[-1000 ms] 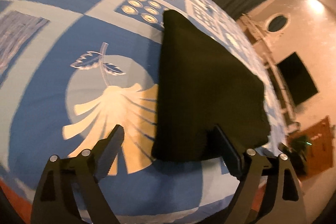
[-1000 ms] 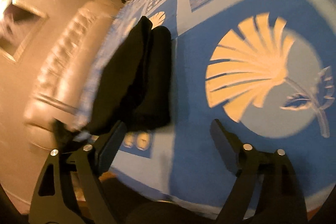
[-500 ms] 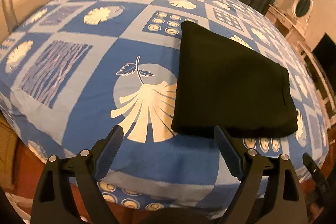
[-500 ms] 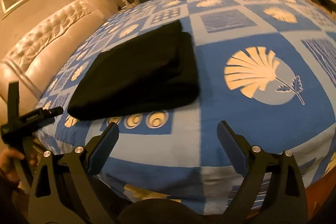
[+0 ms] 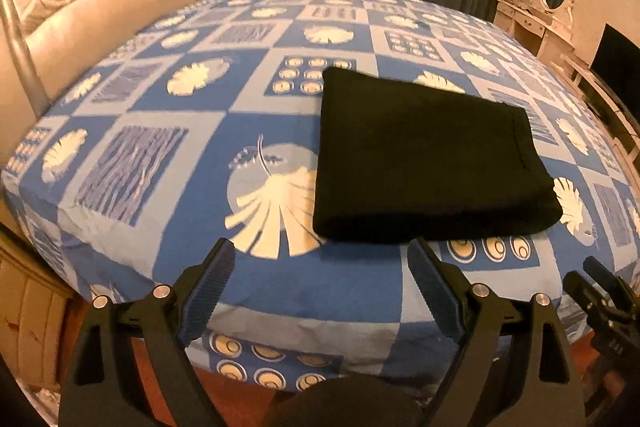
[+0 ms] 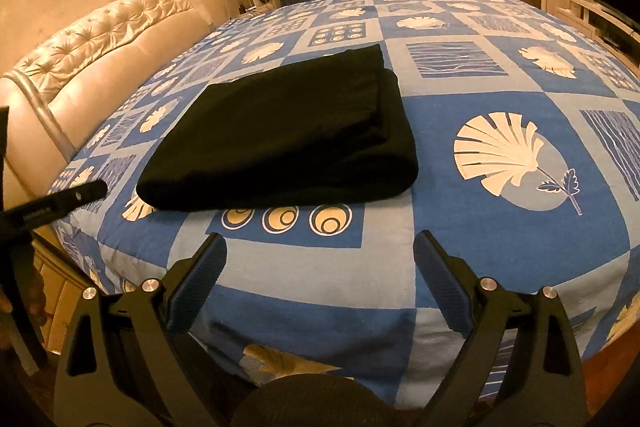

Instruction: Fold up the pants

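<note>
The black pants [image 5: 428, 163] are seen folded into a compact rectangle on the bedsheet [image 5: 160, 131]; the left gripper [image 5: 320, 291] and right gripper [image 6: 320, 279] are spread, empty; little seems left.

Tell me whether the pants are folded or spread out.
Folded. The pants lie as a compact black rectangle on the bed, with stacked layers at the right edge.

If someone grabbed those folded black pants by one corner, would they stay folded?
Probably not. The black pants are soft cloth in loose stacked layers on the bedspread, so a corner lift would likely let them droop and unfold. Pushed, they would more likely bunch than slide.
</note>
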Motion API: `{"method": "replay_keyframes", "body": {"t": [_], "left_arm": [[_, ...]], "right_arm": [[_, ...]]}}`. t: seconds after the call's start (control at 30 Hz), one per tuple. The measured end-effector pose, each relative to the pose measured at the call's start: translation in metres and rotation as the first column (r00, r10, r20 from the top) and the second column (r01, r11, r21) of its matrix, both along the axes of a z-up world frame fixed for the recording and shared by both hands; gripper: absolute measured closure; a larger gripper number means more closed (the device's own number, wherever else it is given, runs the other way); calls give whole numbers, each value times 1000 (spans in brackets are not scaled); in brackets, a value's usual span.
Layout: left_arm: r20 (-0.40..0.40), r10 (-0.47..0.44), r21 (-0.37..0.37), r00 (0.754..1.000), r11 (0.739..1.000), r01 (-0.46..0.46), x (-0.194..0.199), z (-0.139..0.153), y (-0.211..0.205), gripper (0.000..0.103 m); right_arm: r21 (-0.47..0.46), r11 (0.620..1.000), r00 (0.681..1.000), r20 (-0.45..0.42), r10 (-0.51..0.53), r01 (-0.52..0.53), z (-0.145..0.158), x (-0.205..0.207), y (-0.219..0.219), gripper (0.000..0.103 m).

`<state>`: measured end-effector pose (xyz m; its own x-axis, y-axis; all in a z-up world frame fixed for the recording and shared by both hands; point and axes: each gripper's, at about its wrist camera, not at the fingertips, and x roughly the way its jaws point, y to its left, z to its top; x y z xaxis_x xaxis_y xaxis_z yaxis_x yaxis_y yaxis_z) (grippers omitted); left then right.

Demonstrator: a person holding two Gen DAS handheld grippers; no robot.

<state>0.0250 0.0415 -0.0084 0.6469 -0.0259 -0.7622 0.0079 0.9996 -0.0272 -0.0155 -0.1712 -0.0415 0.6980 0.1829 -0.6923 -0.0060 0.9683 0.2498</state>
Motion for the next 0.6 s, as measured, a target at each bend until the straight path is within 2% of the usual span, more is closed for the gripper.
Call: {"method": "replay_keyframes", "body": {"t": [0.17,0.23,0.47,0.6], "left_arm": [[65,-3,-5,998,1000,3,-7,10,-2,16],[58,-14,-13,998,1000,15,-6,9,-4,16],[15,-58,37,998,998,57,-11,2,-19,16],[30,-94,39,995,995,93,-19,4,-26,16]], "right_arm": [[1,1000,1000,1,-1,1,0,0,-1,8],[2,1000,1000,0,-3,3,0,-1,-2,8],[-5,1000,1000,11,-3,3,1,-2,-4,8],[-12,1000,1000,31,-2,2,6,-4,-3,8]]}}
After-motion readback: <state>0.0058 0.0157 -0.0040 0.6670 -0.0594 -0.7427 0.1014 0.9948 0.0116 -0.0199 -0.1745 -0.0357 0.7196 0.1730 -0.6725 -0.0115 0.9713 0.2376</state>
